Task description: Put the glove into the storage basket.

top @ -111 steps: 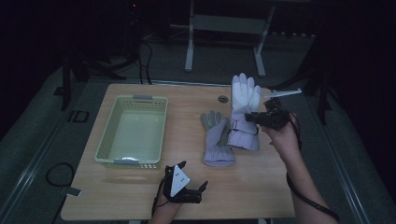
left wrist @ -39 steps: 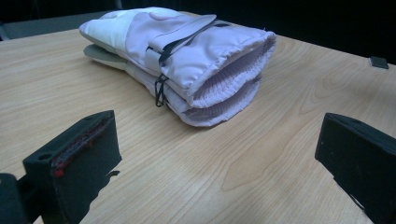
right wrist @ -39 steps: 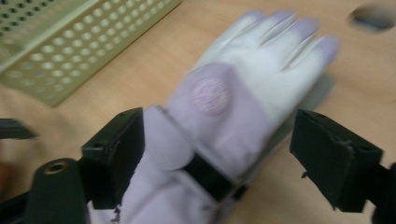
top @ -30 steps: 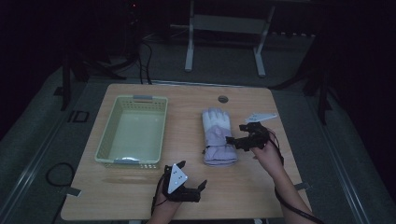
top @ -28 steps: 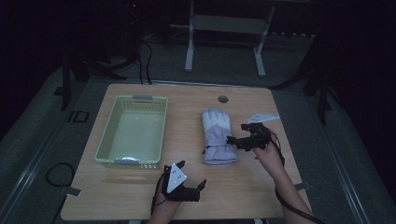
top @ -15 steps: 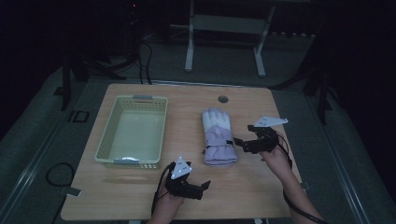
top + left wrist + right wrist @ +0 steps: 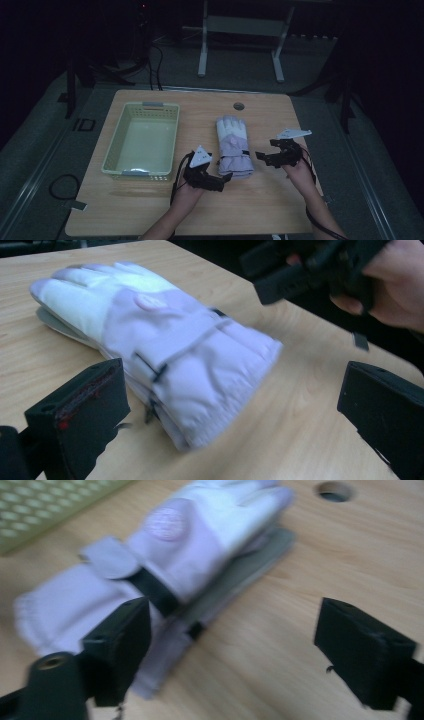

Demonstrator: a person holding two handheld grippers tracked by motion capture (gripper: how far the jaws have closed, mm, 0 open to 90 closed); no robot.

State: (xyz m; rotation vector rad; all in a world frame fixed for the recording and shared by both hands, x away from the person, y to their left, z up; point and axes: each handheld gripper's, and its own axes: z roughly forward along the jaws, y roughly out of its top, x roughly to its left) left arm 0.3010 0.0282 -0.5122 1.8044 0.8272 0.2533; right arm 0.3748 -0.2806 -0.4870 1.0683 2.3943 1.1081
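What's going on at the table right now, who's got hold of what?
A person works at a wooden table with a two-jaw gripper in each hand. A pair of pale lilac and white padded winter gloves lies stacked flat in the middle, cuffs toward the person. The left gripper sits at the cuff end, jaws open; the right gripper hovers beside the gloves, also open. Neither holds anything. A pale green plastic basket stands empty to the left.
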